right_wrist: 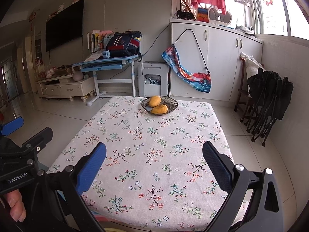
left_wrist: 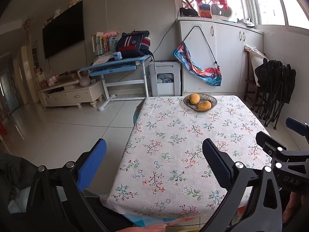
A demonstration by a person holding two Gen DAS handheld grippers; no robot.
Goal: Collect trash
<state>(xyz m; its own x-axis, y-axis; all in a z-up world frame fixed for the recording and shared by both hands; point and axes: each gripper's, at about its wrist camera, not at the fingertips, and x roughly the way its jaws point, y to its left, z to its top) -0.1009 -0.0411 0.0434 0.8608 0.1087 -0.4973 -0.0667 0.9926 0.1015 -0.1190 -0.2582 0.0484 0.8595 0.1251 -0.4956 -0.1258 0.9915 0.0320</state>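
two mangoes [right_wrist: 154, 101], one glass bowl [right_wrist: 172, 107], one floral-clothed table [right_wrist: 146, 147], two grippers [right_wrist: 154, 160]

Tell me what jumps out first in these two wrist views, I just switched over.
The floral tablecloth fills the middle of both views. At its far end sits a dark dish holding two yellow-orange mangoes, touching each other. The left gripper and right gripper are at the near edge, jaws wide apart and holding nothing; no trash shows on the cloth.
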